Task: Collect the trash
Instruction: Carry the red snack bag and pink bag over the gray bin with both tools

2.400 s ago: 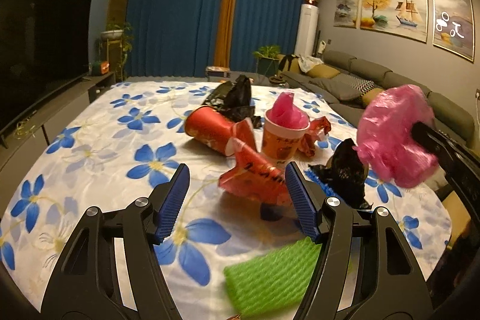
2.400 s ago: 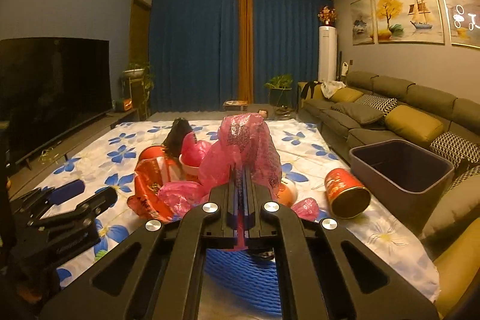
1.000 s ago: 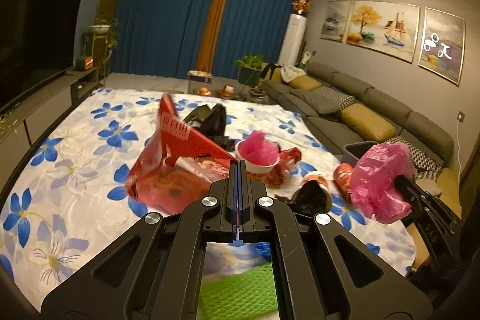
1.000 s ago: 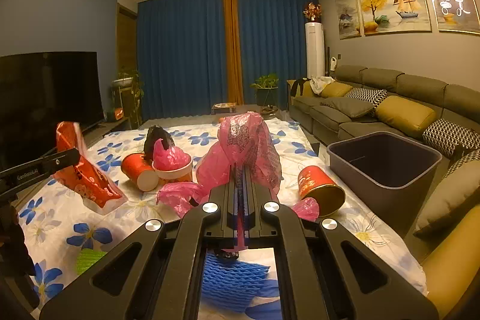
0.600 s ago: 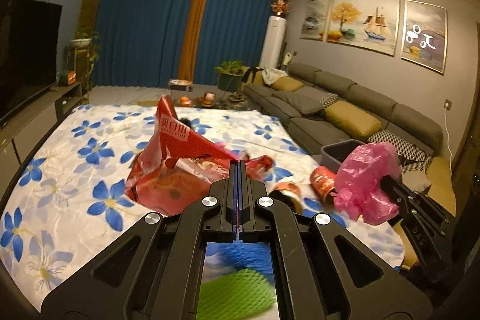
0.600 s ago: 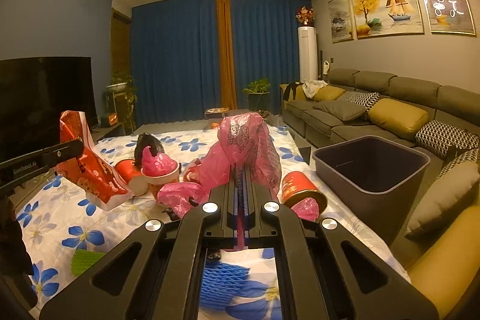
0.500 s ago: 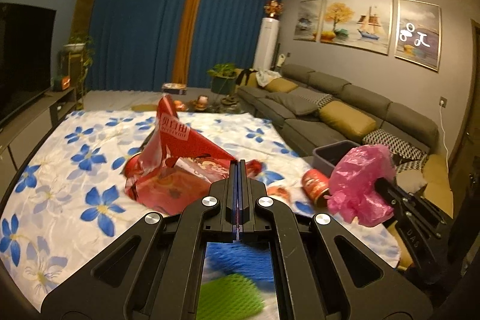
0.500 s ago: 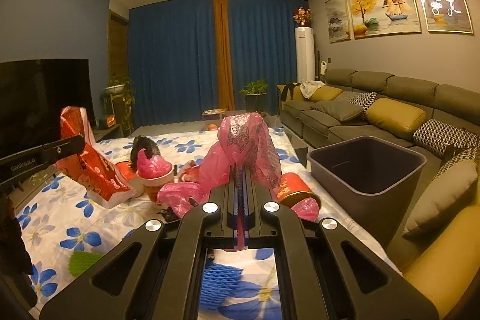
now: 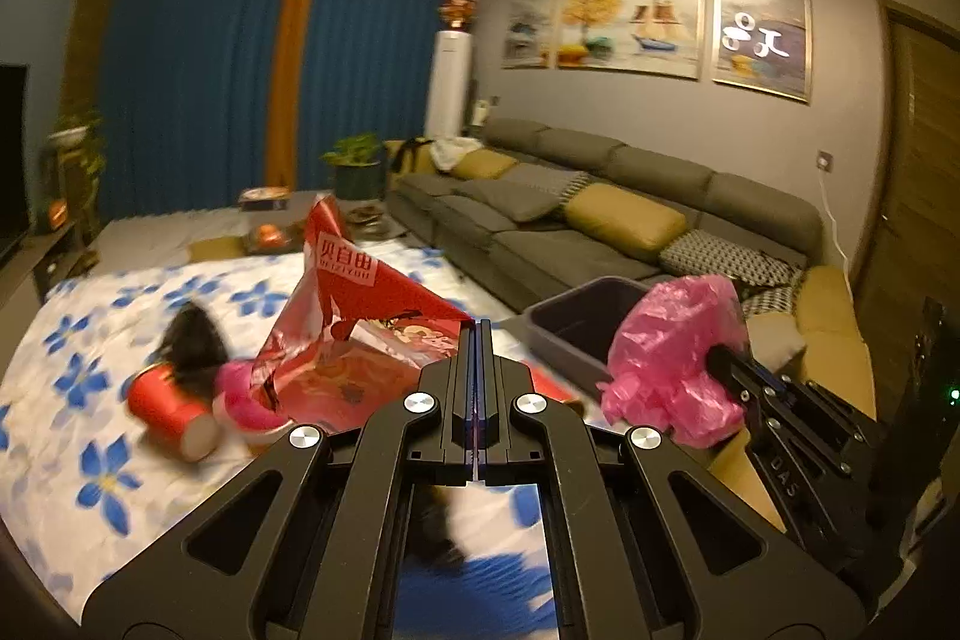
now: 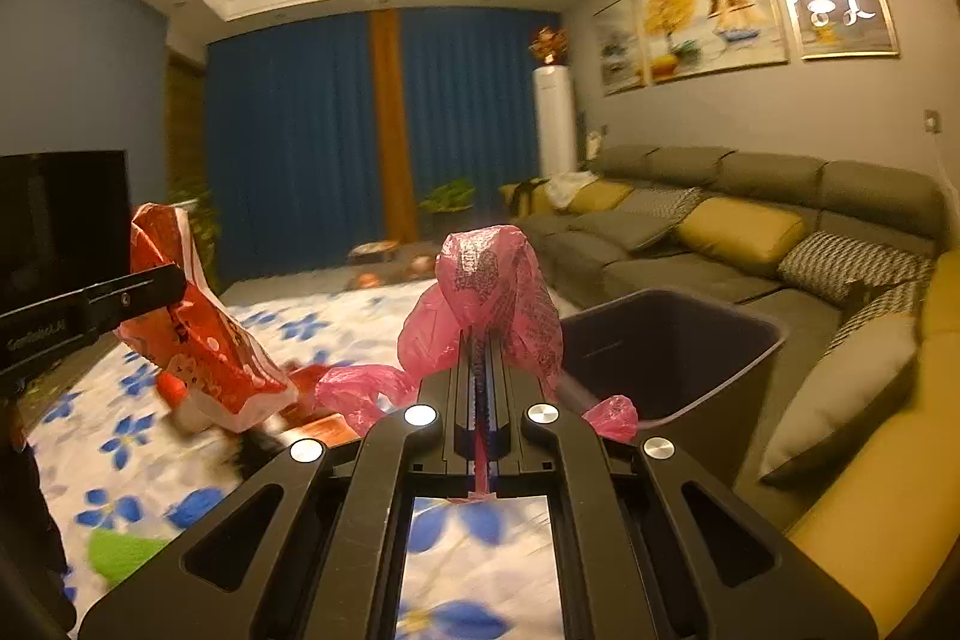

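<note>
My left gripper (image 9: pixel 477 334) is shut on a torn red snack bag (image 9: pixel 360 334) and holds it in the air above the flowered cloth (image 9: pixel 78 388). It also shows at the left of the right wrist view (image 10: pixel 198 340). My right gripper (image 10: pixel 483 340) is shut on a pink plastic bag (image 10: pixel 498 292), also seen in the left wrist view (image 9: pixel 672 358). The dark grey bin (image 10: pixel 678 358) stands right behind the pink bag, beside the sofa; its rim shows in the left wrist view (image 9: pixel 576 310).
A red paper cup (image 9: pixel 168 406), a black bag (image 9: pixel 192 346) and a pink-filled cup (image 9: pixel 240 394) lie on the cloth. A green foam net (image 10: pixel 120 550) lies near the front left. A grey sofa (image 10: pixel 720 232) runs along the right wall.
Both grippers have swung right toward the bin with their bags held. The bin now sits closer and larger in both views.
</note>
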A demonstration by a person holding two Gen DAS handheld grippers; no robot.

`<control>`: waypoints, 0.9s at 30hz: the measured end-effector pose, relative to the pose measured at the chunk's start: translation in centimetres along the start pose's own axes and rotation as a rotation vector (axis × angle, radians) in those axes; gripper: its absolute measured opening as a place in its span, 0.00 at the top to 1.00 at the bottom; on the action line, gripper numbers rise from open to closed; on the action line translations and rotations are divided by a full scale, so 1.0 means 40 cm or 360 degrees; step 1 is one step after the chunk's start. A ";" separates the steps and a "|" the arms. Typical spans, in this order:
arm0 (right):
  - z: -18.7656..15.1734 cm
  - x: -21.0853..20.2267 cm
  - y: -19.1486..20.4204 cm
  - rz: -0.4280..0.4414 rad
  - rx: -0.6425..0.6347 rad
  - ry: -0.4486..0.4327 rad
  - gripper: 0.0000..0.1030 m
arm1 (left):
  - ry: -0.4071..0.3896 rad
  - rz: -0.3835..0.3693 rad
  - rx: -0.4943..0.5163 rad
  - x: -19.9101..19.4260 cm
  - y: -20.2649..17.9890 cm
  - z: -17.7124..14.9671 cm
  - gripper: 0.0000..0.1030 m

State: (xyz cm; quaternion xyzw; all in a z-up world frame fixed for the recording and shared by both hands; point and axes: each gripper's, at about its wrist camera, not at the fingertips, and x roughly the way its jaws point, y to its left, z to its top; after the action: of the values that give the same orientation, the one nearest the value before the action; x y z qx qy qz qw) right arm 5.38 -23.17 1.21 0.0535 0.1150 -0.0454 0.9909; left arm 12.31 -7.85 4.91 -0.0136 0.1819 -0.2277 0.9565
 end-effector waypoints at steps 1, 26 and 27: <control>0.006 0.002 -0.018 -0.0032 0.0002 -0.0017 0.97 | 0.0004 -0.0019 0.0016 0.018 -0.020 0.009 1.00; 0.062 0.214 -0.319 -0.0411 0.0167 -0.0007 0.97 | 0.0178 -0.0435 0.0210 0.516 -0.326 0.109 1.00; 0.062 0.222 -0.320 -0.0416 0.0167 0.0000 0.97 | 0.0193 -0.0439 0.0216 0.531 -0.330 0.108 1.00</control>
State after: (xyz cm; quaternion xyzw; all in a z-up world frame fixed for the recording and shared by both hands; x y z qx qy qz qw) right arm 13.25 -36.81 0.31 0.0898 0.1185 -0.1799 0.9724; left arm 25.79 -29.29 3.13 0.0400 0.2200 -0.3690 0.9022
